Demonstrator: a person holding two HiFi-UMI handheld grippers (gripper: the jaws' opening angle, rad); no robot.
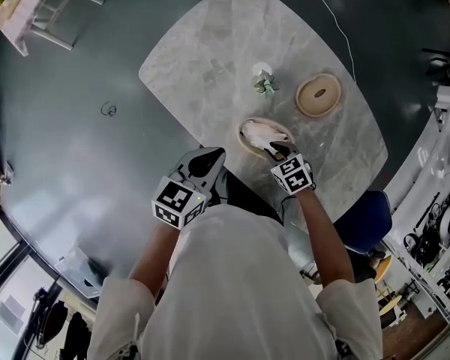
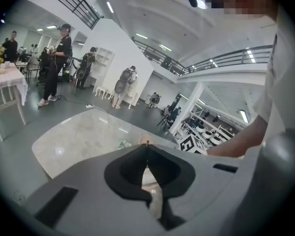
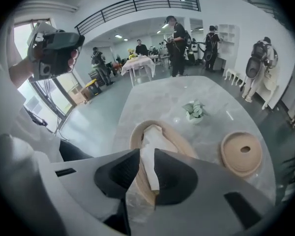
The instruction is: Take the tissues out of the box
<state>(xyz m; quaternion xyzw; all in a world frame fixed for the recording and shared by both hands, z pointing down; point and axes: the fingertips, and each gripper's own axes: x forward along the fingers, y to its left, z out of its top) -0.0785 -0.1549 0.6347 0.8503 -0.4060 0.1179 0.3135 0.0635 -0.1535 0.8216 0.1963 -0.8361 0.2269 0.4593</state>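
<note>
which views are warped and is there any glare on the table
Left gripper view: strong fisheye with a dark ring round the edge, and the ceiling lights glint in small spots on the table. Right gripper view: the same warp, the balcony railing bows into an arc. Head view: bends least, tabletop evenly lit.

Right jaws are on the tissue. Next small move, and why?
Probably raise the right gripper straight up: its jaws pinch the tissue standing out of the open box, whose lid lies beside it; left gripper is shut, off the box.
</note>
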